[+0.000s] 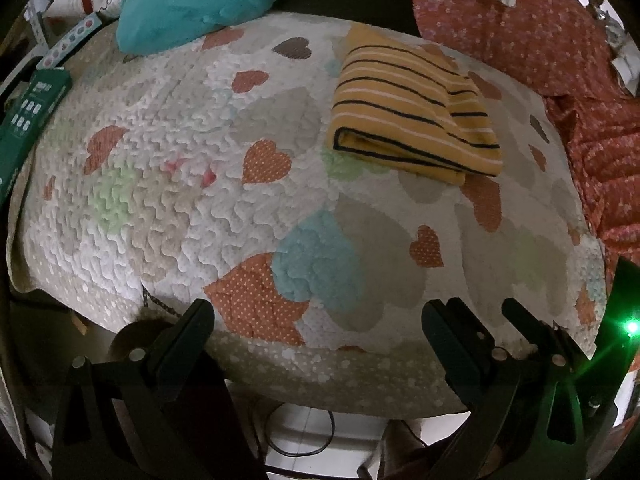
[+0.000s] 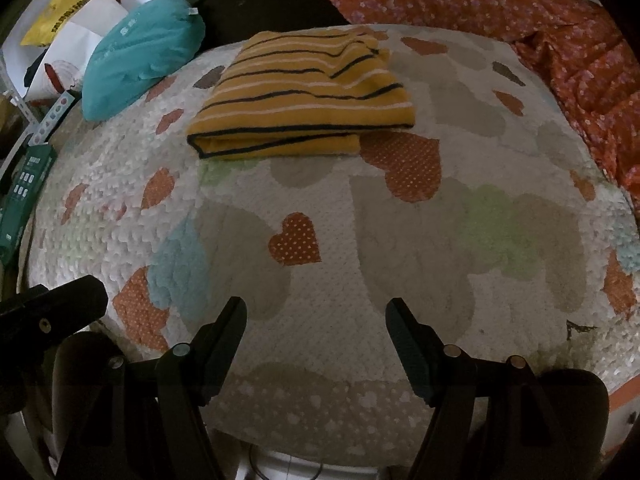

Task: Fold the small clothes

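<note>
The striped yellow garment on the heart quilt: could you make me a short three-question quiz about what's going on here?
1. True or false: the yellow striped garment is already folded.
2. What holds the garment now? A) left gripper B) right gripper C) neither
3. Fill in: the teal pouch lies at the edge of the ____ quilt.

Key: 1 true; 2 C, both grippers are open and empty; 3 heart-patterned.
</note>
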`<state>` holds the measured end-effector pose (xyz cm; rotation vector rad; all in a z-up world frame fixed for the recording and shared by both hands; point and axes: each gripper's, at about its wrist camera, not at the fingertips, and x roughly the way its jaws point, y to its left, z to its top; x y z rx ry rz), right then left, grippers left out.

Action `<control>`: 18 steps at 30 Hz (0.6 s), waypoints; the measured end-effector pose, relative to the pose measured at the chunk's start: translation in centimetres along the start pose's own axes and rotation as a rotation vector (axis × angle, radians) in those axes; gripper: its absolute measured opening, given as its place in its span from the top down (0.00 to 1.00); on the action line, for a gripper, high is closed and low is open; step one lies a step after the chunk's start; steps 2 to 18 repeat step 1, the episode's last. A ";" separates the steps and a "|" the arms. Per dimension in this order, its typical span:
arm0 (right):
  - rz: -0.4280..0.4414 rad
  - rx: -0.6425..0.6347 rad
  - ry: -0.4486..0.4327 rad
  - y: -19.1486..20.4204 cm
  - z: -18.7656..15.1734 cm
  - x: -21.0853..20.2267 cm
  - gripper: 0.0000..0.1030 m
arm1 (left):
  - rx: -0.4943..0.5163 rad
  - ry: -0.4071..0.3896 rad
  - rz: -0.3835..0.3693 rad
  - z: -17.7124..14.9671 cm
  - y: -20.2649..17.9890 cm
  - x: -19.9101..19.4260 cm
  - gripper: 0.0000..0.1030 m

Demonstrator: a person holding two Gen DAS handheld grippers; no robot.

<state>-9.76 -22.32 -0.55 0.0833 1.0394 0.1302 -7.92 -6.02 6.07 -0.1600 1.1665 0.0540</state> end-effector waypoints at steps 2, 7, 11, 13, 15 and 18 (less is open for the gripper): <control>-0.002 0.007 -0.002 -0.2 0.0 -0.2 0.26 | 0.001 -0.002 0.000 0.0 0.0 -0.1 0.00; -0.002 0.007 -0.002 -0.2 0.0 -0.2 0.26 | 0.001 -0.002 0.000 0.0 0.0 -0.1 0.00; -0.002 0.007 -0.002 -0.2 0.0 -0.2 0.26 | 0.001 -0.002 0.000 0.0 0.0 -0.1 0.00; -0.002 0.007 -0.002 -0.2 0.0 -0.2 0.26 | 0.001 -0.002 0.000 0.0 0.0 -0.1 0.00; -0.002 0.007 -0.002 -0.2 0.0 -0.2 0.26 | 0.001 -0.002 0.000 0.0 0.0 -0.1 0.00; -0.002 0.007 -0.002 -0.2 0.0 -0.2 0.26 | 0.001 -0.002 0.000 0.0 0.0 -0.1 0.00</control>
